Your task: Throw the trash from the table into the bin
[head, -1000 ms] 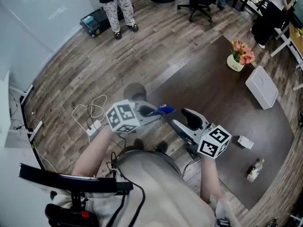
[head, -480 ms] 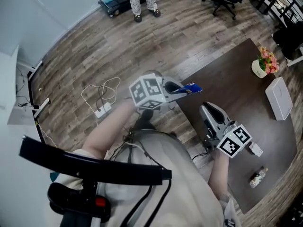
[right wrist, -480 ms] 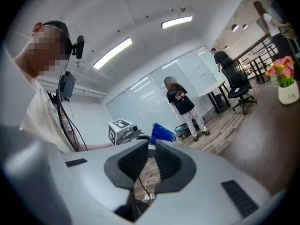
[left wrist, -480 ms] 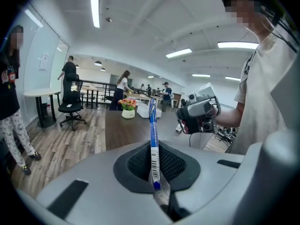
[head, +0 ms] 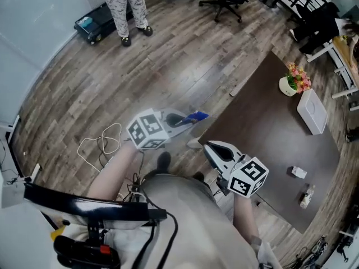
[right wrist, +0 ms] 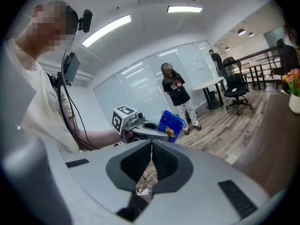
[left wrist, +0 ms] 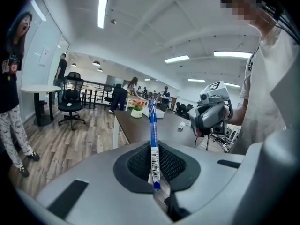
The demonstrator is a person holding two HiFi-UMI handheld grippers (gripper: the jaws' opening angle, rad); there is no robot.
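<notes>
Holding the wrapper (left wrist: 153, 125) by its lower end, my left tongs (head: 188, 121) are clamped tight, with the pads pressing it from both sides. It is a flat, glossy blue packet with a white barcode strip down the edge that faces me. Seen from the right tongs' side, it shows a broad blue face with a small red and yellow print. It sticks out past the tips over the wood floor (head: 185, 60), just left of the table's (head: 269, 122) near corner.

My right tongs (head: 208, 146) have just been closing. A second ago the jaws stood apart; now they meet with nothing between them. They hang at the table's near left edge, right of the left tongs and clear of them. The wrapper sits in the left tongs as it did a second ago. The bottle (head: 307, 196) and the small white packet (head: 297, 172) lay just right of my right hand then; now they lie well off to the right.

At the table's far end a white pot (head: 288, 86) holds pink and orange flowers (head: 299, 74). A shut white box (head: 312, 111) lies just beside it on the near side. Far left on the floor sits a dark case (head: 90, 24); I cannot tell what is in it.
</notes>
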